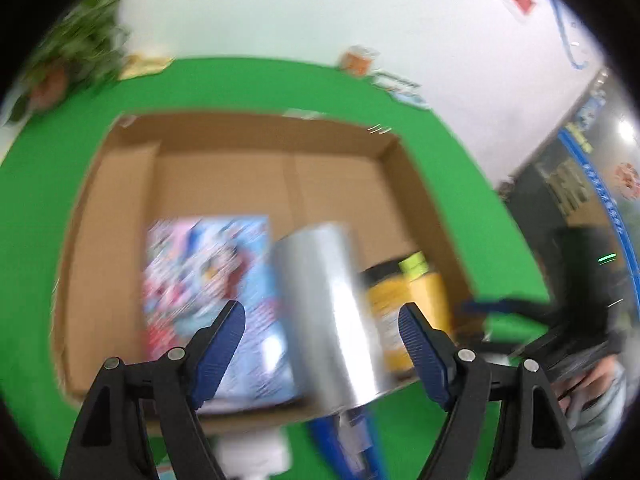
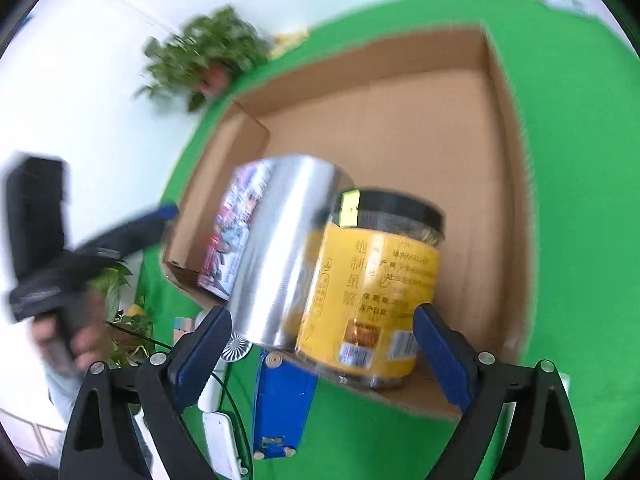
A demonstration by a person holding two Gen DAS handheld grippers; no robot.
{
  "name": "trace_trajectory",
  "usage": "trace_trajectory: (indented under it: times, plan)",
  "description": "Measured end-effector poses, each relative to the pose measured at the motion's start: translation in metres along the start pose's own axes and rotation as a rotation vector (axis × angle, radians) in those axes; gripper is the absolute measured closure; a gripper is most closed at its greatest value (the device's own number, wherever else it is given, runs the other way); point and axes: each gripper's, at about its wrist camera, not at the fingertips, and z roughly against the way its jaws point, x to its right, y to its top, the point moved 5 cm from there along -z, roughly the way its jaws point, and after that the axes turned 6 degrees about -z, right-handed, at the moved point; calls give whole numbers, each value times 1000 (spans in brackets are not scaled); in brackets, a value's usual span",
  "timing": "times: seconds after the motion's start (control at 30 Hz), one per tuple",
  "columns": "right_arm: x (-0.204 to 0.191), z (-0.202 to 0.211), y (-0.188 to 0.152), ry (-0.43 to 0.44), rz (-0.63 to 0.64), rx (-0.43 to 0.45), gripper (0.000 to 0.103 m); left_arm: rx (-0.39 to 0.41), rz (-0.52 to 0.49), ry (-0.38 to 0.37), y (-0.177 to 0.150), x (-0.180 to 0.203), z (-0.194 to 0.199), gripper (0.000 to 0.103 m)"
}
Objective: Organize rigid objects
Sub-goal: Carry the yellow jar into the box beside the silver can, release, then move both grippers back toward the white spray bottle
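Note:
An open cardboard box [image 1: 224, 140] [image 2: 500, 128] lies on the green table. Inside its near edge stand a colourful flat package [image 1: 204, 292] [image 2: 236, 224], a shiny silver cylinder [image 1: 332, 312] [image 2: 280, 248] and a yellow-labelled jar with a black lid [image 1: 404, 308] [image 2: 372, 284]. My left gripper [image 1: 322, 336] is open above the near rim, jaws either side of the silver cylinder without touching it. My right gripper [image 2: 322, 344] is open, jaws wide in front of the jar and cylinder. Both views are motion-blurred.
A blue device [image 2: 280, 404] [image 1: 348, 436] and a white small fan [image 2: 236, 346] lie on the table before the box. A potted plant [image 1: 80, 48] [image 2: 208, 60] stands at the table's far corner. Small cartons [image 1: 360, 60] sit at the far edge.

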Motion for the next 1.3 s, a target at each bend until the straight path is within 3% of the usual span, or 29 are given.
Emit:
trace_trajectory:
  times: [0.07,0.13,0.2,0.23,0.27,0.3,0.5,0.8,0.97,1.0,1.07,1.13,1.2,1.23,1.27,1.3]
  plan:
    - [6,6,-5,-94,50,40,18,-40,48,-20,-19,-15,-7,26]
    - [19,-5,-10,-192,41,9,51,-64,64,-30,-35,-21,-15,31]
    - [29,-6,-11,-264,53,47,62,-92,74,-51,-46,-22,-22,37]
    - [34,-12,-14,-355,81,37,88,-101,80,-59,-52,-20,-23,39]
    - [37,-15,-16,-393,94,33,100,-109,85,-65,-57,-20,-25,40]
    - [41,-19,-20,-401,101,27,103,-116,88,-65,-62,-19,-27,41]
    - [49,-16,-19,-460,149,43,103,-106,143,-71,-74,-8,-23,42]
    - [53,-10,-18,-502,168,31,103,-120,118,-72,-81,9,-26,42]
    - [50,0,-25,-439,129,43,103,-113,117,-65,-83,12,-23,42]
    - [50,6,-28,-410,116,51,100,-97,116,-54,-81,11,-20,41]
    - [40,28,-37,-377,138,111,76,-37,98,-7,-78,9,-8,41]
    - [34,63,-54,-313,160,216,18,46,50,51,-78,19,12,38]
    - [51,84,-74,-318,98,247,11,150,-16,104,-81,38,36,26]
    - [61,85,-83,-312,65,221,14,194,-37,118,-83,47,46,19]
    - [73,83,-93,-309,35,186,17,236,-58,122,-87,57,56,19]
    - [85,78,-104,-328,11,144,29,264,-85,106,-89,70,62,19]
